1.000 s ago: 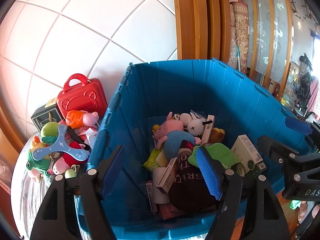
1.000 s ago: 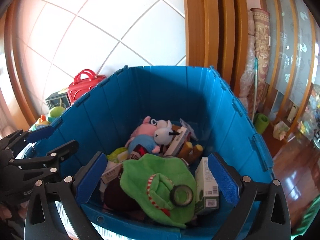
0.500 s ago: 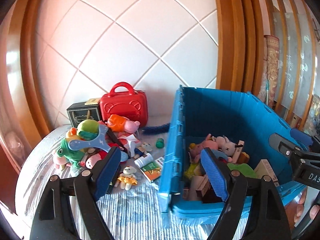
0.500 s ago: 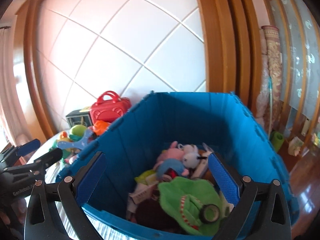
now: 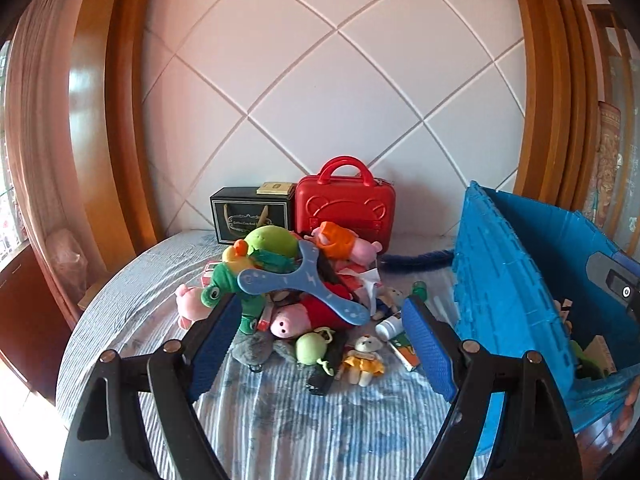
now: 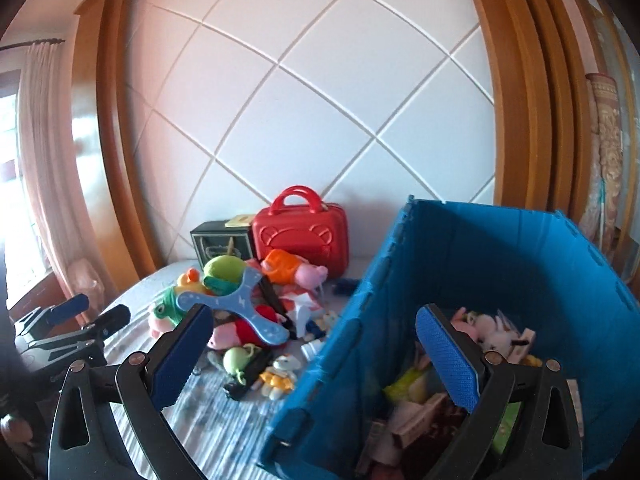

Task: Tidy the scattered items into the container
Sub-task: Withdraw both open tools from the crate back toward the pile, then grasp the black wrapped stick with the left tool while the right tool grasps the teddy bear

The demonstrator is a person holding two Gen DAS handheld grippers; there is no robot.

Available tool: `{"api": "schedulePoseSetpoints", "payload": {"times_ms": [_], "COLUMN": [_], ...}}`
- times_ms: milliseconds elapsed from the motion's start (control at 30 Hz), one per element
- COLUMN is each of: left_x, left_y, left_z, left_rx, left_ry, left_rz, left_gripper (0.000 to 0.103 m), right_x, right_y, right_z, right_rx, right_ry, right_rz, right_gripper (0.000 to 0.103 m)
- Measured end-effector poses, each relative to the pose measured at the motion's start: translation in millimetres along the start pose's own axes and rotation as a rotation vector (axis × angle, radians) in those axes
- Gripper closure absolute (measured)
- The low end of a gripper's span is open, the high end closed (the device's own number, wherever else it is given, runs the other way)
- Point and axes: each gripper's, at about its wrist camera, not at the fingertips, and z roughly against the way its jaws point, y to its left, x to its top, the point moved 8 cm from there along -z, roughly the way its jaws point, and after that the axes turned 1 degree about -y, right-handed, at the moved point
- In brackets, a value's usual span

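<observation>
My left gripper has its jaws spread wide with nothing in them; they have just been opening a bit more. It's aimed at the toy pile, sitting at about 12 o'clock from the tips. The right gripper is wide open and empty too, straddling the near wall of the blue crate, which already holds a fair load of stuff. What worries me: the blue boomerang lies loose across the top of the heap, so if I dive for a plush underneath, it probably slides off and drags the small bits along. The little bear doll and the white tube at 1 o'clock are so close to the crate wall that a sloppy approach could bump the right-hand pad into the plastic. There's open striped bedding at 6 o'clock and out to 9, so I'd come in from there. The red case and black box back against the wall limit overshoot at 12.
</observation>
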Motion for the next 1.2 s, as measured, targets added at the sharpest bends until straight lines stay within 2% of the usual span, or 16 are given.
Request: {"api": "schedulePoseSetpoints", "payload": {"times_ms": [200, 367, 567, 733, 800, 867, 967, 1100, 1200], "left_x": [-6.0, -31.5, -79.6, -139.6, -161.1, -177.2, -192.6, -204.1, -210.0], "left_y": [54.9, 78.2, 73.9, 58.0, 48.3, 36.9, 19.0, -2.2, -12.5], "left_z": [-37.3, -82.8, -144.6, -205.1, -224.4, -240.3, -259.3, -280.7, -296.0], "left_rx": [-0.024, -0.068, -0.119, -0.142, -0.152, -0.162, -0.189, -0.216, -0.226], "left_ry": [0.050, 0.163, 0.321, 0.476, 0.523, 0.557, 0.587, 0.605, 0.623], "left_rz": [-0.005, -0.025, -0.046, -0.052, -0.064, -0.080, -0.093, -0.121, -0.135], "left_gripper": [0.021, 0.021, 0.021, 0.021, 0.026, 0.028, 0.030, 0.031, 0.035], "right_x": [-10.9, -33.8, -89.7, -155.9, -181.3, -201.3, -222.3, -231.1, -239.9], "right_y": [73.2, 110.9, 119.3, 91.2, 73.7, 59.3, 45.8, 37.3, 34.1], "right_z": [-42.3, -80.4, -147.5, -207.7, -228.9, -246.8, -268.4, -289.0, -306.5], "right_rx": [0.029, 0.028, -0.007, -0.065, -0.088, -0.092, -0.080, -0.076, -0.066], "right_ry": [0.039, 0.105, 0.251, 0.411, 0.478, 0.526, 0.584, 0.609, 0.647], "right_rz": [0.019, 0.013, -0.012, -0.074, -0.116, -0.163, -0.181, -0.193, -0.195], "right_gripper": [0.000, 0.000, 0.000, 0.000, 0.008, 0.036, 0.049, 0.050, 0.046]}}
